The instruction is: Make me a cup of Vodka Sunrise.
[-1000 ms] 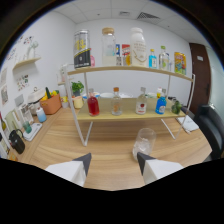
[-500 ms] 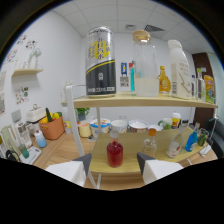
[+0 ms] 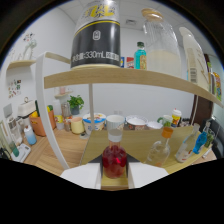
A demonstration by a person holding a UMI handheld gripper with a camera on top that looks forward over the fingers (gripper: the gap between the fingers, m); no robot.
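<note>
A small round glass bottle of red liquid (image 3: pixel 114 161) with a clear neck stands on the lower wooden shelf (image 3: pixel 140 142). It sits between the two white fingers of my gripper (image 3: pixel 114 176), and its sides come close to both pads. The gripper is open about it, and the bottle rests on the shelf. On the upper shelf (image 3: pixel 125 77), right above, stands a large black can marked 330mL (image 3: pixel 95 42). Beside the can are a blue-capped bottle (image 3: pixel 141 55), a tall clear jar (image 3: pixel 162 50) and a white bottle (image 3: pixel 192 62).
To the right of the red bottle on the lower shelf stand a clear bottle with an orange cap (image 3: pixel 161 149) and a blue bottle (image 3: pixel 201 141). Several paper cups (image 3: pixel 115 122) line the table behind. A plant (image 3: pixel 75 104) and an orange pot (image 3: pixel 41 122) stand further left.
The gripper has moved in close to the shelf unit and dropped to the lower shelf. The red bottle, ahead of the fingers half a second ago, now stands between them.
</note>
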